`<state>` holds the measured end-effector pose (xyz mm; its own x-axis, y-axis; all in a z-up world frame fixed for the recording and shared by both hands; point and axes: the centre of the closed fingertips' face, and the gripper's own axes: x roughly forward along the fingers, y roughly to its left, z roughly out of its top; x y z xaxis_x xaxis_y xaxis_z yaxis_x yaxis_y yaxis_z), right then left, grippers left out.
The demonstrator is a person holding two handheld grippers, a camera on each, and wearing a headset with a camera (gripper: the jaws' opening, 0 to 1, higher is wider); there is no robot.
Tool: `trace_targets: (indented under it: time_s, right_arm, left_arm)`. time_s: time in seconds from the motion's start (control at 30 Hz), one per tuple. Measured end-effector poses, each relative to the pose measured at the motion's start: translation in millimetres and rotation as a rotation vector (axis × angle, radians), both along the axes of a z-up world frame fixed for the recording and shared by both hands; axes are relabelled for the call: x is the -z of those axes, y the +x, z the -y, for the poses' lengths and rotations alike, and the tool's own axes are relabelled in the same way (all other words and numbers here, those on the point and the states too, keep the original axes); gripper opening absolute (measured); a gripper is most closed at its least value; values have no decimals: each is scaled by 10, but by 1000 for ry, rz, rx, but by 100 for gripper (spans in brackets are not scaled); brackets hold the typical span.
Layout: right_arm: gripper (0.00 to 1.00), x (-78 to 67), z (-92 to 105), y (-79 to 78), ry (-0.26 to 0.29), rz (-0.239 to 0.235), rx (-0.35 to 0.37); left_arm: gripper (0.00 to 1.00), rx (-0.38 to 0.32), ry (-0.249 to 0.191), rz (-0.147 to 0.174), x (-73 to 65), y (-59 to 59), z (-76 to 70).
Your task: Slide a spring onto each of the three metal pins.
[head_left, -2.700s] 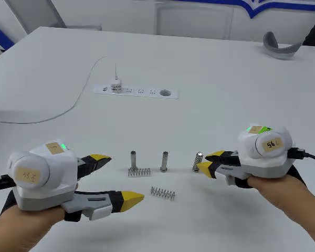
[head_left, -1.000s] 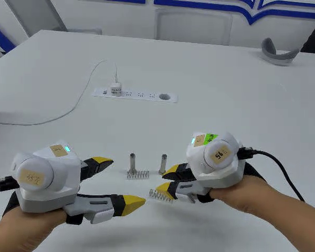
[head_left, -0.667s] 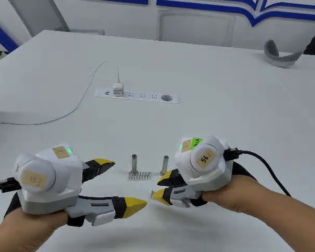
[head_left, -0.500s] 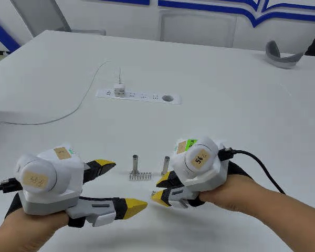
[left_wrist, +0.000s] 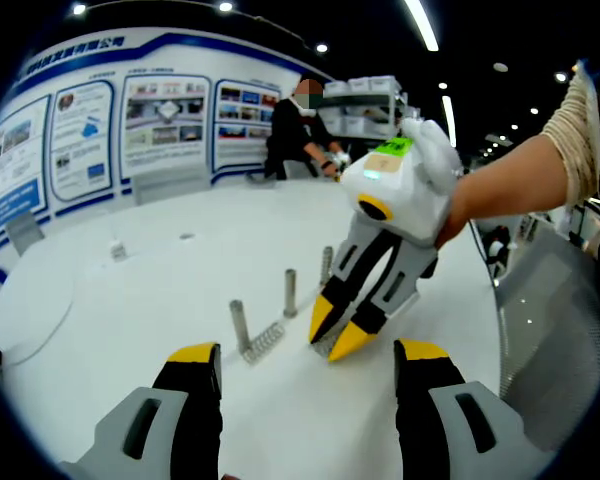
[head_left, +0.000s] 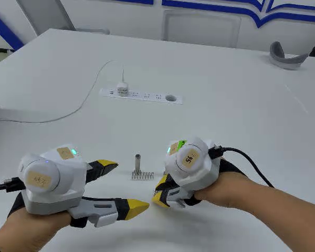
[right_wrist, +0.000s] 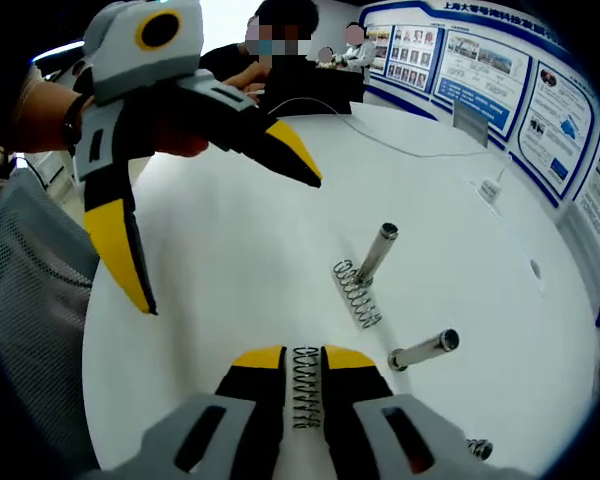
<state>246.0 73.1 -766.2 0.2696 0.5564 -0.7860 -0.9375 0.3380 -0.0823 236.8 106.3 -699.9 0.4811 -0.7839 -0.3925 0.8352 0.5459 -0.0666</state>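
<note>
Head view: the left gripper (head_left: 123, 186) sits low at the left over the white workbench (head_left: 226, 115), its jaws wide apart and holding nothing. The right gripper (head_left: 160, 190) is just beside it, its tips angled down towards the bench top; whether its jaws are apart or together cannot be told here. One metal pin (head_left: 137, 161) stands upright between the two grippers, with a loose spring (head_left: 142, 176) lying at its foot. A power strip (head_left: 142, 96) lies well behind. Left gripper view: its own jaws are spread and empty, and the right gripper comes in from the right with its tips close together at the bench. Three pins stand in a row: the metal pin nearest, then a middle pin (left_wrist: 290, 292) and a far pin (left_wrist: 327, 265). Right gripper view: its own jaws are clamped on a held spring (right_wrist: 305, 385), which lies lengthwise between them, near the middle pin.
</note>
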Motion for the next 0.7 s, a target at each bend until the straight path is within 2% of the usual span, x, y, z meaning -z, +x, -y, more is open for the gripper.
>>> trace_targets:
  time_s: [0.2, 0.7]
  right_arm:
    - [14, 33, -1, 13, -16, -5, -9]
    - [12, 40, 9, 3, -1, -52, 24]
  left_arm:
    - [71, -4, -2, -3, 10, 5, -7]
    - [71, 2, -5, -4, 14, 4, 17]
